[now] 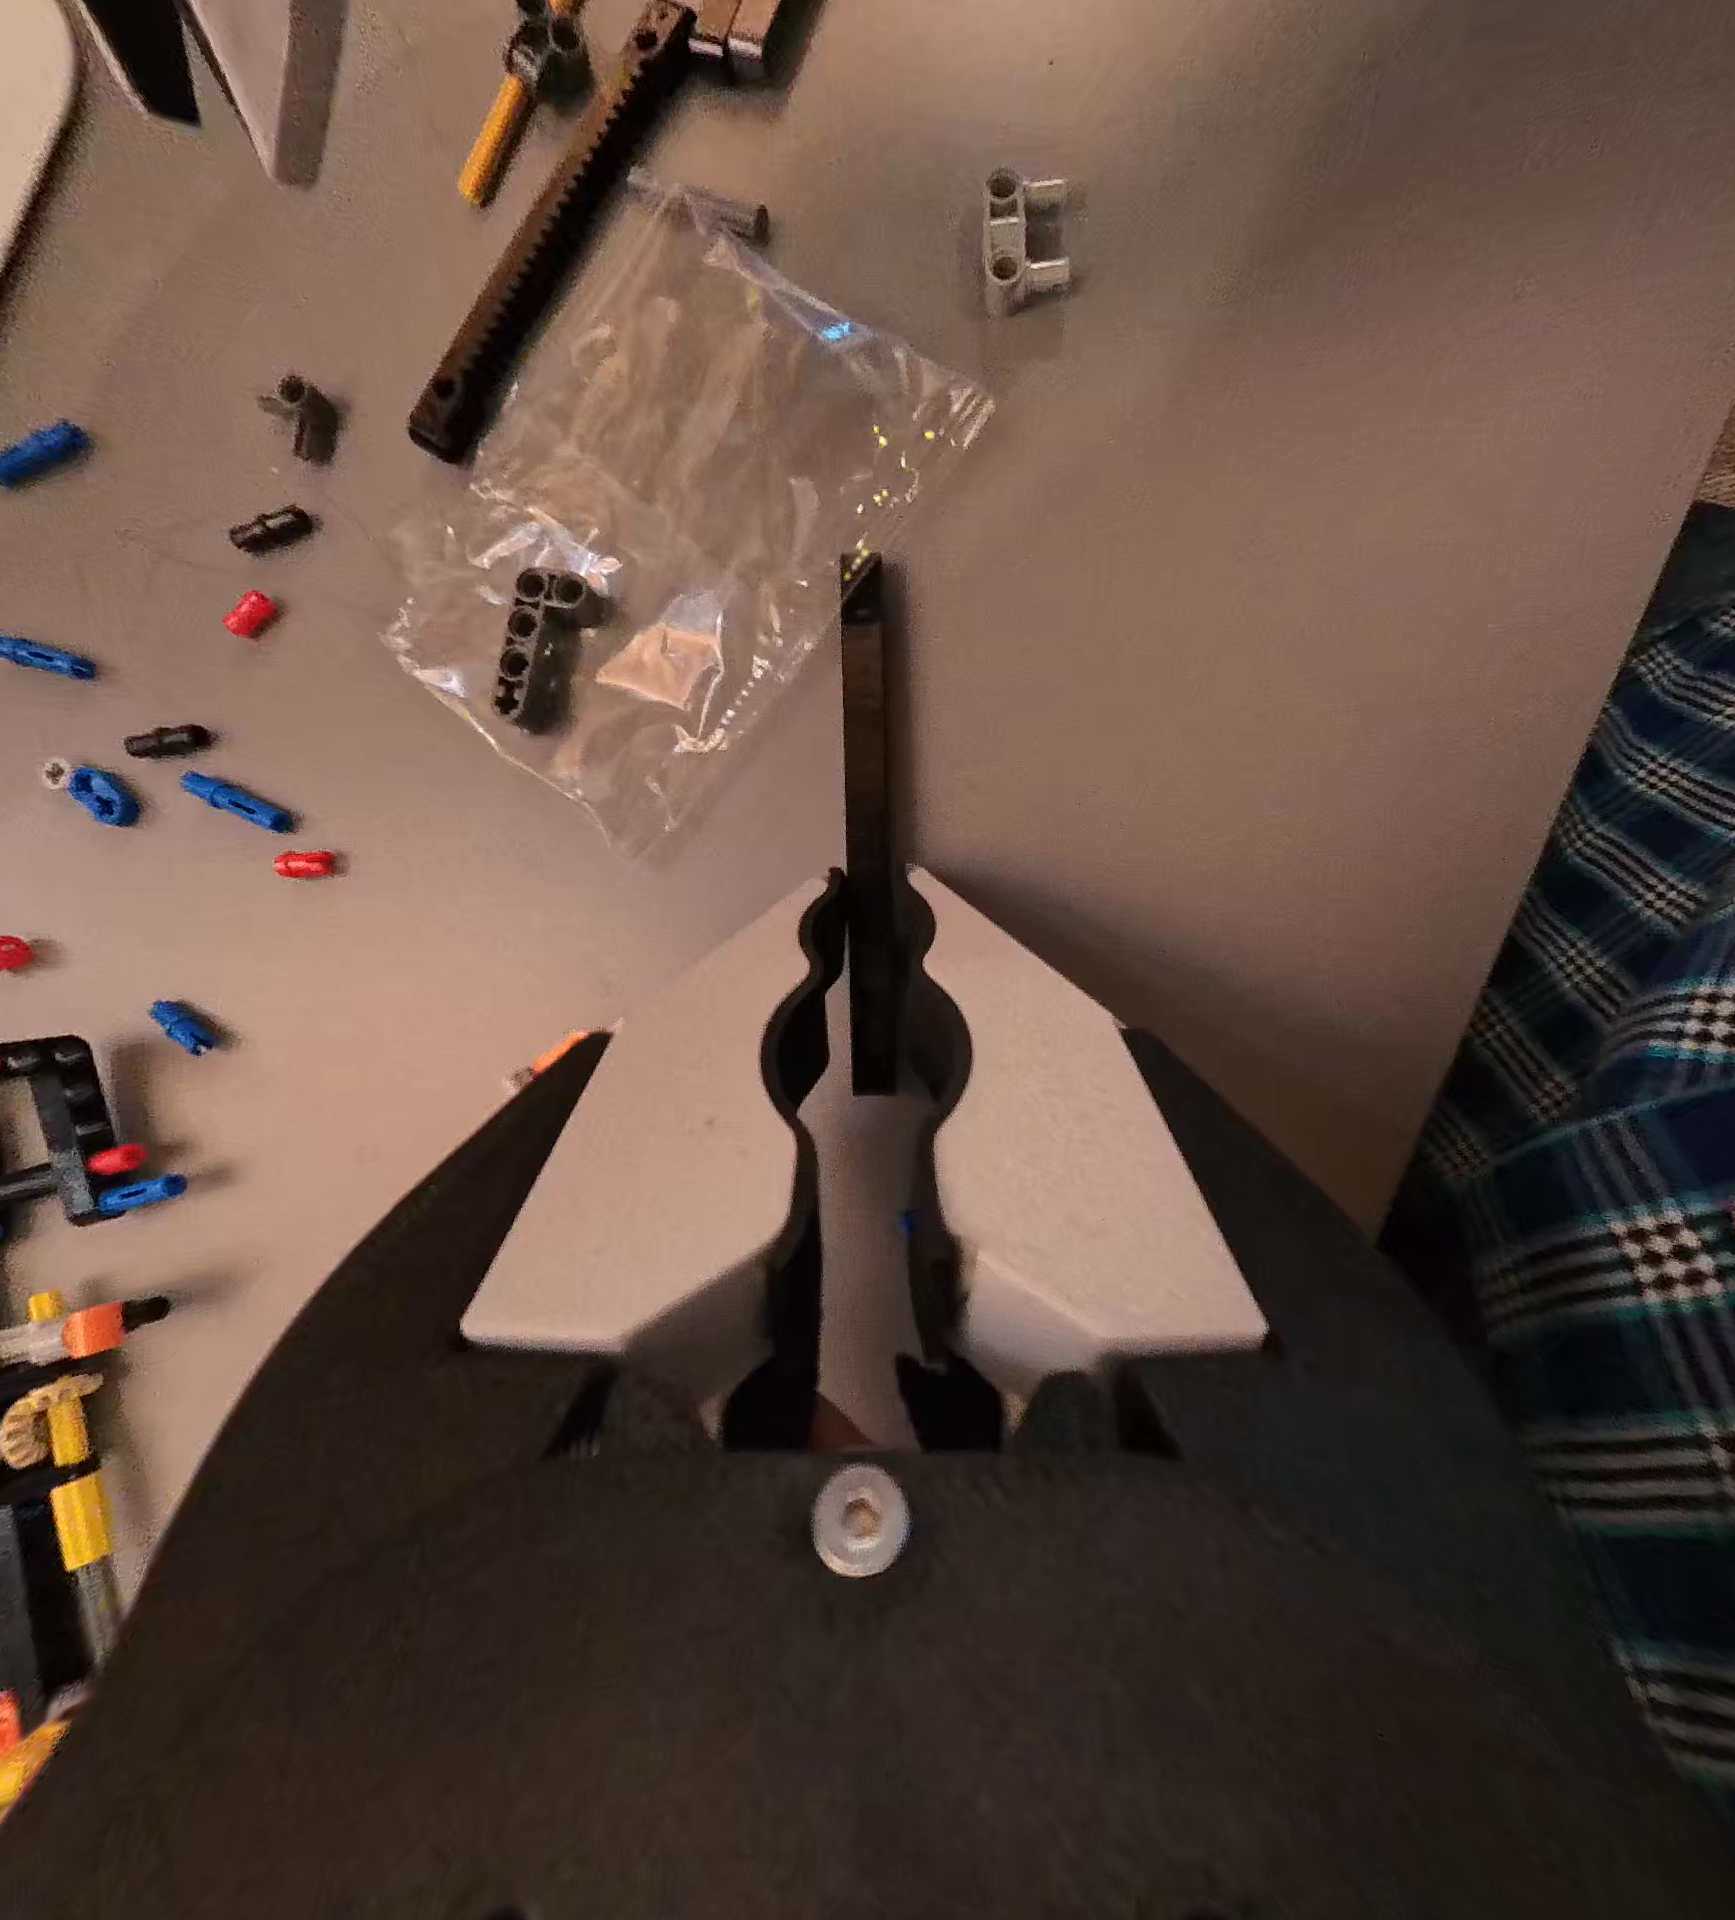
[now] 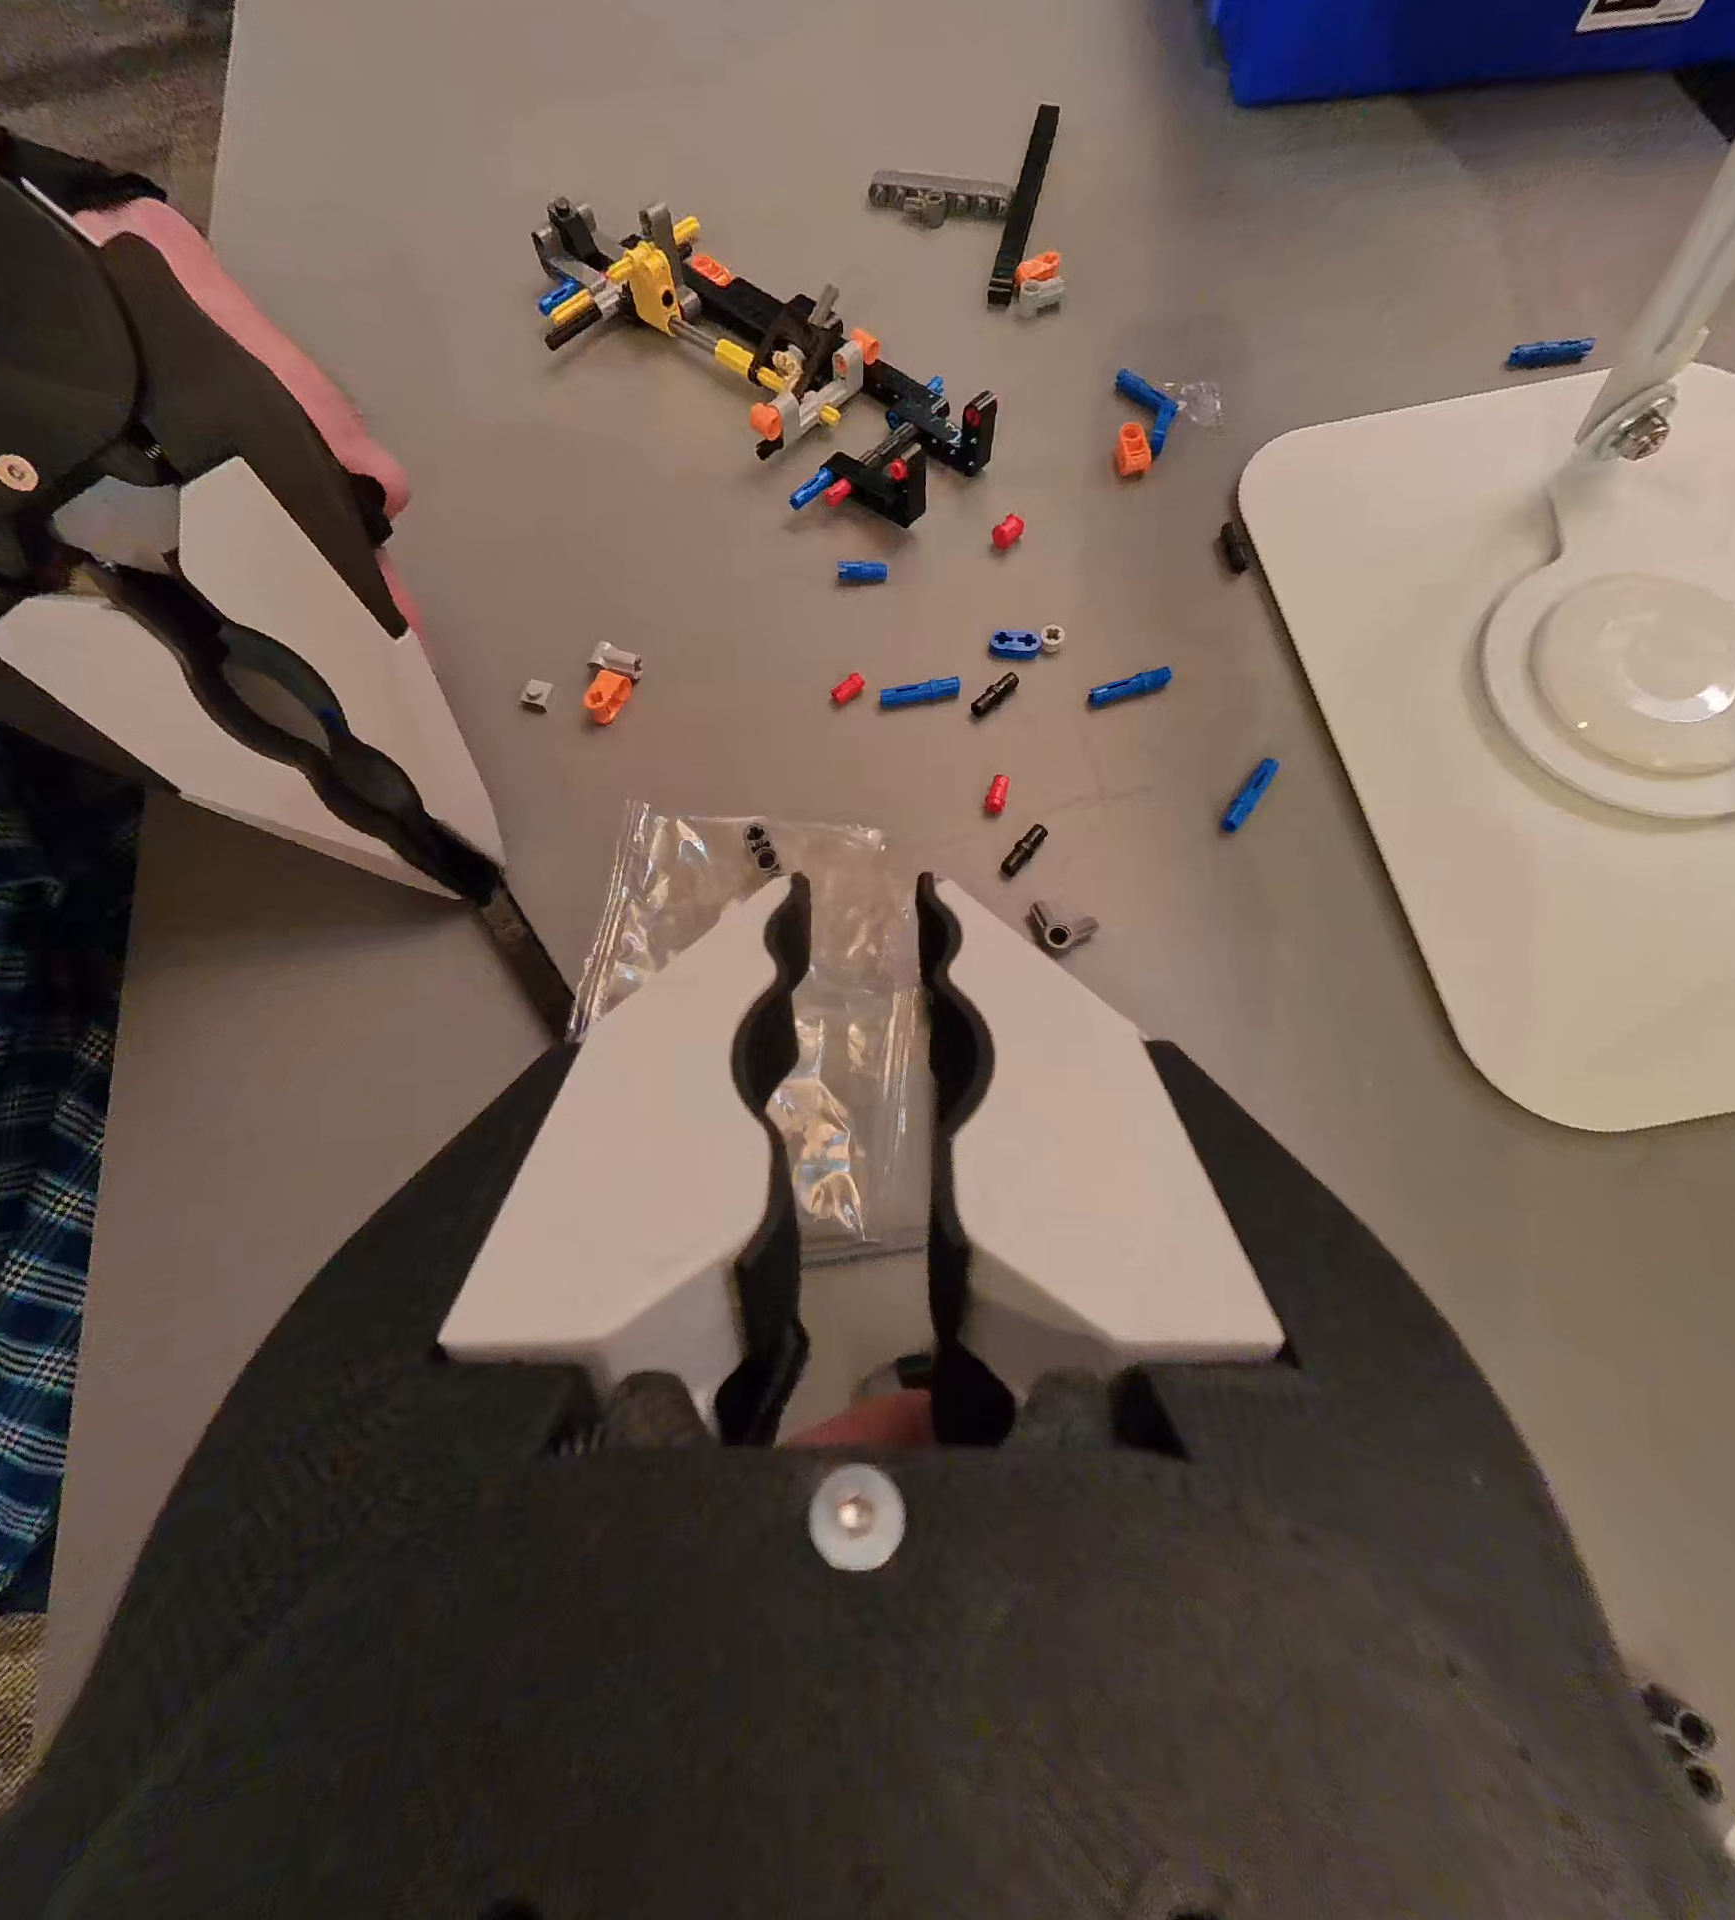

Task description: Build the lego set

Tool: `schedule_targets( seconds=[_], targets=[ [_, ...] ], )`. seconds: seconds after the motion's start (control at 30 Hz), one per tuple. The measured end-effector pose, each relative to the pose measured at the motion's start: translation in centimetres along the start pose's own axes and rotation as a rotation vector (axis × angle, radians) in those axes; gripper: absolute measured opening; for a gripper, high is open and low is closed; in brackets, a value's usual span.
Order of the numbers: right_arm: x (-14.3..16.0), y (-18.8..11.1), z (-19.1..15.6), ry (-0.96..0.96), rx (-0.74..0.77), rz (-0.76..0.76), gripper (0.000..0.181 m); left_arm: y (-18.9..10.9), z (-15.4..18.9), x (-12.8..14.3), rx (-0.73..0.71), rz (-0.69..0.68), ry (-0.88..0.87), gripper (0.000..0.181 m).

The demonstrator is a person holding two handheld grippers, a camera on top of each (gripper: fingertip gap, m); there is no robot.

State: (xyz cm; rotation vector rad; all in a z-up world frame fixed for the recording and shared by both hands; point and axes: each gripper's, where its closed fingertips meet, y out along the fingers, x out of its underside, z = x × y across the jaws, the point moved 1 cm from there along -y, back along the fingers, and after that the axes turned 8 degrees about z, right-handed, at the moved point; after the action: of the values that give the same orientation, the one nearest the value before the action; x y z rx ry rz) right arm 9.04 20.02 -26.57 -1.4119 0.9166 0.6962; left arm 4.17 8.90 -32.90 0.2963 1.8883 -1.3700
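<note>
Grey table [image 2: 343,1195], scattered with lego parts. White lamp base [image 2: 1528,748] far right of the clear plastic bag [image 2: 842,1039]. Part-built lego assembly [image 2: 769,353] well beyond bag, on table. Right gripper [image 2: 861,883] directly over bag, fingers parted by a narrow gap, holding nothing. Left gripper [image 1: 868,883] just beside bag's near edge, clamped on a long black beam [image 1: 865,790] jutting forward past the tips. Loose blue, red, black pins [image 2: 920,691] between bag and assembly.
</note>
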Motion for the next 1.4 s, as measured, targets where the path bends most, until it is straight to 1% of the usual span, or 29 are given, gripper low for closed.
schedule_targets(
  seconds=[0.03,0.17,0.27,0.33,0.43,0.57,0.63,0.7,0.73,0.77,0.8,0.87,0.93,1.0,1.07,1.17,1.23,1.3,1.4],
  targets=[
    [-0.1,-0.2,0.1,0.0,0.004,0.005,0.018,0.0,-0.2,-0.1,-0.016,0.007,0.018,0.006],
    [-0.2,-0.9,0.2,0.004,0.021,0.017,0.018,-0.2,-1.0,-0.5,-0.051,0.016,0.075,0.006],
    [0.0,-1.7,-0.1,0.018,0.023,0.021,0.019,-0.4,-1.8,-0.7,-0.115,0.002,0.19,0.006],
    [0.1,-2.2,-1.1,0.043,-0.006,0.032,0.021,-0.5,-1.7,-1.4,-0.121,0.018,0.243,0.006],
    [1.5,-2.8,-3.5,0.081,-0.079,0.007,0.029,-0.8,-1.8,-2.5,-0.201,0.046,0.378,0.006],
    [3.9,-2.1,-6.7,0.057,-0.141,-0.062,0.033,-0.4,-0.9,-3.5,-0.27,0.076,0.6,0.005],
    [4.8,-1.4,-7.8,0.043,-0.156,-0.093,0.034,-0.4,-0.5,-4.2,-0.29,0.111,0.651,0.005],
    [5.0,-0.9,-8.4,0.002,-0.155,-0.104,0.033,-0.5,-0.3,-4.7,-0.299,0.136,0.682,0.005],
    [5.1,-0.8,-8.4,-0.014,-0.14,-0.111,0.029,-0.6,-0.1,-4.9,-0.3,0.156,0.708,0.005],
    [5.1,-0.7,-8.5,-0.025,-0.139,-0.111,0.015,-0.6,-0.2,-4.9,-0.309,0.149,0.716,0.005],
    [5.0,-0.6,-8.5,-0.035,-0.14,-0.103,0.009,-0.5,-0.2,-4.8,-0.308,0.139,0.715,0.005],
    [4.9,-0.7,-8.8,-0.059,-0.15,-0.096,0.008,-0.7,-0.2,-4.8,-0.319,0.149,0.72,0.006],
    [4.9,-0.7,-9.0,-0.084,-0.142,-0.084,0.008,-0.9,0.0,-4.9,-0.298,0.171,0.65,0.007],
    [5.0,-0.8,-9.4,-0.158,-0.138,-0.082,0.008,-1.3,0.3,-5.0,-0.273,0.178,0.603,0.017],
    [5.5,-0.6,-9.4,-0.219,-0.106,-0.113,0.008,-1.2,0.8,-4.3,-0.213,0.149,0.529,0.026],
    [6.4,0.2,-9.6,-0.336,-0.078,-0.166,0.008,-0.9,1.2,-3.9,-0.167,0.139,0.448,0.022],
    [7.1,0.7,-9.8,-0.387,-0.085,-0.199,0.008,-0.3,1.4,-3.1,-0.119,0.094,0.401,0.017],
    [7.6,1.0,-9.9,-0.406,-0.098,-0.219,0.008,0.3,1.2,-2.5,-0.112,0.055,0.397,0.013],
    [7.5,1.1,-9.9,-0.41,-0.104,-0.218,0.008,1.0,1.3,-1.9,-0.09,0.022,0.372,0.008]
  ],
)
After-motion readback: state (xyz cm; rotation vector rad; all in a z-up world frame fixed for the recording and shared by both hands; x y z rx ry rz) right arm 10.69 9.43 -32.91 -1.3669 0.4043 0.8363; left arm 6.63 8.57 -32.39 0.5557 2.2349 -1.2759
